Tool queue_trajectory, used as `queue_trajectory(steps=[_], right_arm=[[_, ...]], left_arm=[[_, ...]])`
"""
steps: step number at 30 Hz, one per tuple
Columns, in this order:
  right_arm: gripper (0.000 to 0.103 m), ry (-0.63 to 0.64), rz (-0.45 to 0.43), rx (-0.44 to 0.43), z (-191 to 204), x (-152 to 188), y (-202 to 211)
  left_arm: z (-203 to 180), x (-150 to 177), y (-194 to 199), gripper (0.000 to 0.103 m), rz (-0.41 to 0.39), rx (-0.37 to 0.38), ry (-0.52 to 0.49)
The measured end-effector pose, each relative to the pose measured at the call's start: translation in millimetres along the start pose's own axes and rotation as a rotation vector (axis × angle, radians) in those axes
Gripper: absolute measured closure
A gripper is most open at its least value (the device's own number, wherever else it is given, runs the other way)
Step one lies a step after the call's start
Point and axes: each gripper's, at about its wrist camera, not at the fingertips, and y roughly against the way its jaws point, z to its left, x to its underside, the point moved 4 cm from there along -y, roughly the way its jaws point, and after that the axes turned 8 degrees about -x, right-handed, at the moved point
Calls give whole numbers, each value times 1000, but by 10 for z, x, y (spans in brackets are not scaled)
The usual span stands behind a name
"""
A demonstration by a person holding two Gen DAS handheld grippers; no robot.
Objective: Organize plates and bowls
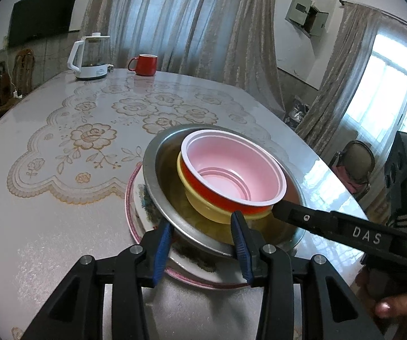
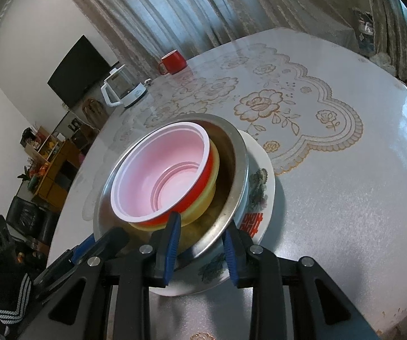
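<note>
On the table (image 1: 61, 226), a patterned plate (image 2: 262, 187) carries a steel basin (image 1: 158, 181) holding a yellow bowl (image 1: 203, 206) with a red bowl (image 1: 231, 164) nested inside. Left gripper (image 1: 203, 243) and right gripper (image 2: 200, 243) each straddle the basin's near rim with narrowly parted jaws; contact is unclear.

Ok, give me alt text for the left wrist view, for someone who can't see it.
A red bowl with a pink inside nests in a yellow bowl, inside a steel basin on a floral plate. The left gripper straddles the basin's near rim; the right gripper reaches in beside it.
</note>
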Motion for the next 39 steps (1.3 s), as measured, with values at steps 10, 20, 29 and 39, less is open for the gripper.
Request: queue_trajectory(steps=[10,20,29,39], right_arm=[[73,-31,-3,-3,9,6,35],[70,-25,5,4,56,48,56],[64,30,-36,68,104,115,248],[59,152,-90,82,362,234,478]], left_arm=[[16,25,134,61,-44,-34,-41],[115,85,255,59,-31,-54,-26],[312,176,520,38,-46,-86,15],[432,285,875,0,-108,-151,10]])
